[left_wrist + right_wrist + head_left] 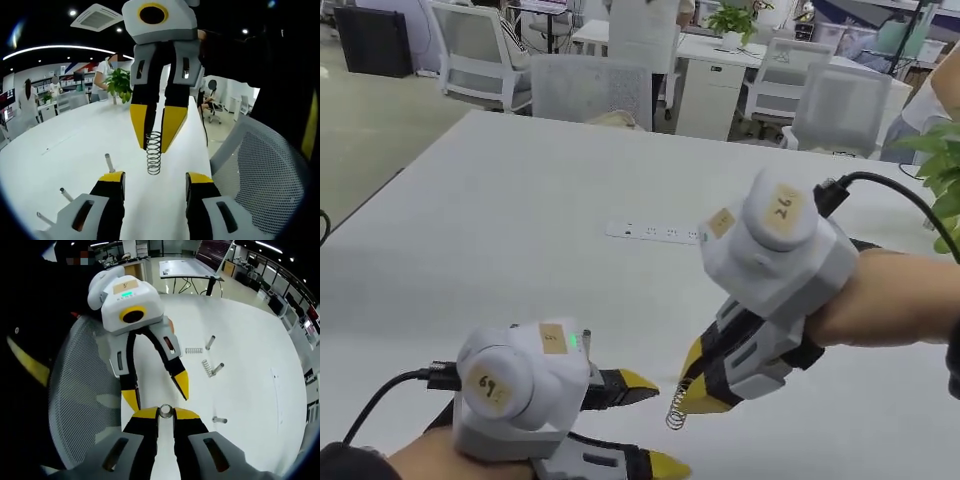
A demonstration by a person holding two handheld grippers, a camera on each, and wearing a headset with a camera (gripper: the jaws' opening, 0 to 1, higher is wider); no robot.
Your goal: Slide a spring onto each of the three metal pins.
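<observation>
Left gripper view: right gripper jaws pinch a spring at 12 o'clock above the counter; left gripper jaws gape wide. Three pins sit at 8 o'clock. Right gripper view: two loose springs near pins at 2 o'clock.

This is an open-plan office. Beyond the far edge of a long white table with a power strip lying on it stand grey mesh swivel chairs, white desks and a potted plant. The left gripper view shows a ceiling air-conditioning cassette and recessed lights overhead, with people standing among further desks.
</observation>
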